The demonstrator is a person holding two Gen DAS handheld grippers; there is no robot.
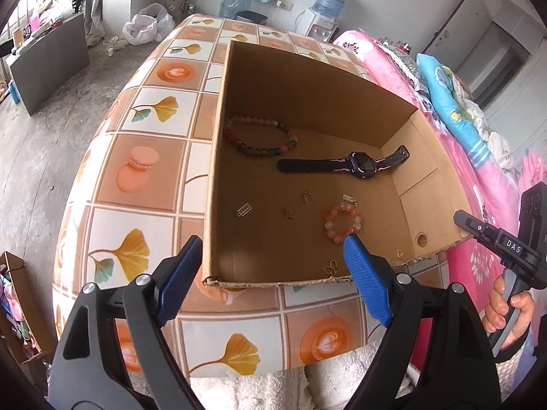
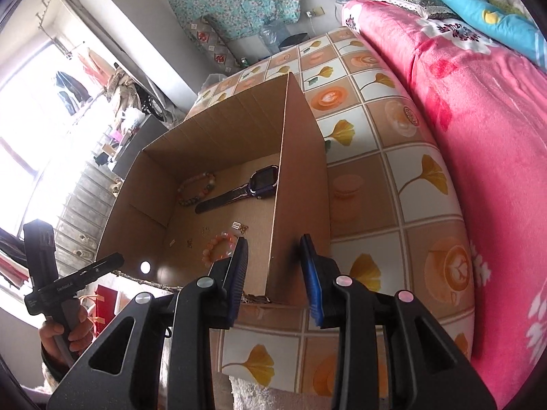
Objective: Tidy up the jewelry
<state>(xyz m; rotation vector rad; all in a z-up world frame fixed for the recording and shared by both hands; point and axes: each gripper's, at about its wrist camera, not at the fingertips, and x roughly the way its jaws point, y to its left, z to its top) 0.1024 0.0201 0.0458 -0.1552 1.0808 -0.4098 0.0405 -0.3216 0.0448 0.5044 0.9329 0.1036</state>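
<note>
Left gripper (image 1: 270,256) hovered wide and empty over the box (image 1: 218,157) on the desk (image 1: 136,184), where the jewelry lay loose and unsorted: bead bracelet (image 1: 259,138), charms (image 1: 297,205), watch (image 1: 355,164), pink bracelet (image 1: 342,223); right gripper (image 2: 273,246) stood narrow, empty, sorting seemingly barely begun.

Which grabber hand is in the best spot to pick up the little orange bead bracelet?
Probably left. The left gripper stands wide open, one blue finger beside the orange bracelet inside the cardboard box. The right gripper is narrower and straddles the box's side wall.
</note>
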